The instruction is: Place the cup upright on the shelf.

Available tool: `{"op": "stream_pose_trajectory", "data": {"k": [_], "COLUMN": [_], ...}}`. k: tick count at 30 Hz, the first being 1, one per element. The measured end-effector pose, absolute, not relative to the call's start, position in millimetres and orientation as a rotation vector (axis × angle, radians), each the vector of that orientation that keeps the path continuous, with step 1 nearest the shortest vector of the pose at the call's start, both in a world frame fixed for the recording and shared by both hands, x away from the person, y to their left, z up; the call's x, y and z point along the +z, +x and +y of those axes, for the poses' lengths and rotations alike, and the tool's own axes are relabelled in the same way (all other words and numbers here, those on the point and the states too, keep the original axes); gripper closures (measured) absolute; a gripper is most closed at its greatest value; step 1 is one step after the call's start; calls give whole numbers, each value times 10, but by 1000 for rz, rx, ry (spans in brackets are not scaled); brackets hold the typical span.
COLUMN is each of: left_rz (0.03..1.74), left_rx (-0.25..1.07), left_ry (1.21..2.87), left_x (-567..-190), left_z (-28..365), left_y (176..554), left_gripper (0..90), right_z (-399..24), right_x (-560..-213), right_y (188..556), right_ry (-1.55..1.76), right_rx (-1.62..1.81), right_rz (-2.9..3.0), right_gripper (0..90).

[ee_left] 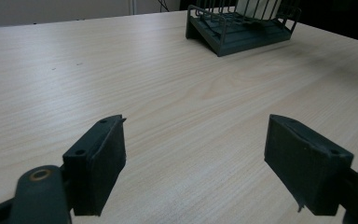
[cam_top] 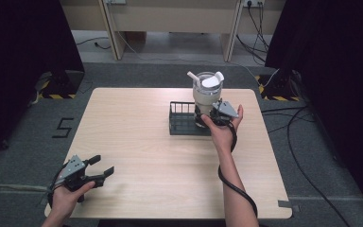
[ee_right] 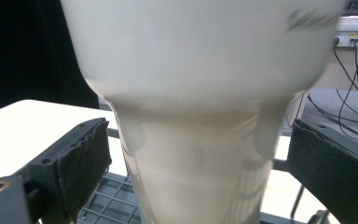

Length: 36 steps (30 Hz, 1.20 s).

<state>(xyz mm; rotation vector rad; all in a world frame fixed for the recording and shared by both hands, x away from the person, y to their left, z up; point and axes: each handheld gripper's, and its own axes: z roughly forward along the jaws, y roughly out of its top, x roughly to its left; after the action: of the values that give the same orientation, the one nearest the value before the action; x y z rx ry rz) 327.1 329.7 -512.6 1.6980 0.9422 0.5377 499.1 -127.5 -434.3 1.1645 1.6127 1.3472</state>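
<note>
- The cream-coloured cup (cam_top: 207, 98) stands upright in the dark wire rack (cam_top: 182, 120), at the rack's right end, on the far half of the wooden table (cam_top: 137, 156).
- A white scoop-like piece (cam_top: 211, 81) rests in the cup's mouth, with a handle sticking up to the left.
- The right gripper (cam_top: 216, 115) is at the cup's lower body; in the right gripper view its jaws stand apart on either side of the narrow base (ee_right: 200, 177), with a gap on each side, not pressing it.
- The left gripper (cam_top: 99, 171) hovers over the near left corner of the table, its jaws spread wide around nothing, well apart from the rack (ee_left: 242, 25).
</note>
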Motion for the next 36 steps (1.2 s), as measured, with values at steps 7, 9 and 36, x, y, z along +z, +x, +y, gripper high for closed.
{"op": "stream_pose_trajectory", "data": {"k": [7, 9, 36], "left_rz": [940, 938, 945], "left_rx": [539, 539, 540], "left_ry": [1694, 1701, 1702], "left_x": [-5123, -5122, -5127], "left_z": [3287, 3288, 3285], "left_y": [3268, 3266, 3256], "left_gripper": [198, 198, 198], "right_z": [-1399, -1435, -1852], "right_x": [-4241, -4230, -4341], "right_y": [4836, 4793, 4083], "right_ry": [1168, 1174, 1228], "right_rx": [1354, 1362, 1374], "right_rz": [1619, 1620, 1636], "right_gripper": [76, 83, 133]}}
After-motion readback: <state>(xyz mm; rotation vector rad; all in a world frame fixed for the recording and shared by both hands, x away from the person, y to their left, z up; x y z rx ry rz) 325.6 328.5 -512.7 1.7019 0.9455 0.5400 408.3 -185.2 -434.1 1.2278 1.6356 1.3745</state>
